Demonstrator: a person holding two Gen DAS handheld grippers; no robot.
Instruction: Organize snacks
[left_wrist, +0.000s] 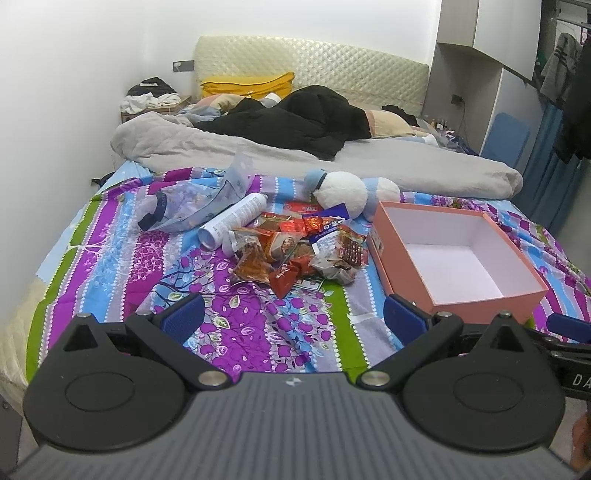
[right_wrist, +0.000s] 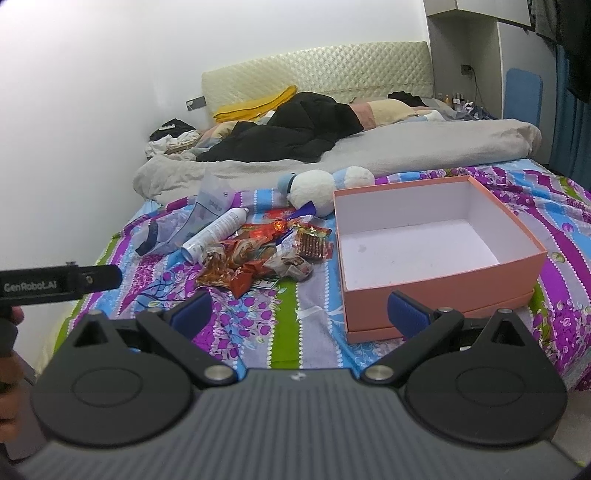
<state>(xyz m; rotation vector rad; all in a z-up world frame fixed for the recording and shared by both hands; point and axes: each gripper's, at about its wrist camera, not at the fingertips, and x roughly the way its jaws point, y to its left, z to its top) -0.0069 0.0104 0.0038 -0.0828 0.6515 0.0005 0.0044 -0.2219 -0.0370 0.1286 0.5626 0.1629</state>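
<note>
I hold both grippers low over the striped bedspread (left_wrist: 122, 258): left gripper (left_wrist: 293, 317) and right gripper (right_wrist: 299, 314), fingers spread wide, nothing held. Pink box (right_wrist: 436, 295) open, just beside right. Snack pile (left_wrist: 295, 247) between box and white bottle (left_wrist: 232, 218); plush toy (left_wrist: 343, 194) behind.

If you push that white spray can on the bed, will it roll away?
Probably a little. The white spray can lies on its side and is round, so it would likely roll sideways. The soft bedspread and the snack packets beside it would probably stop it soon.
</note>
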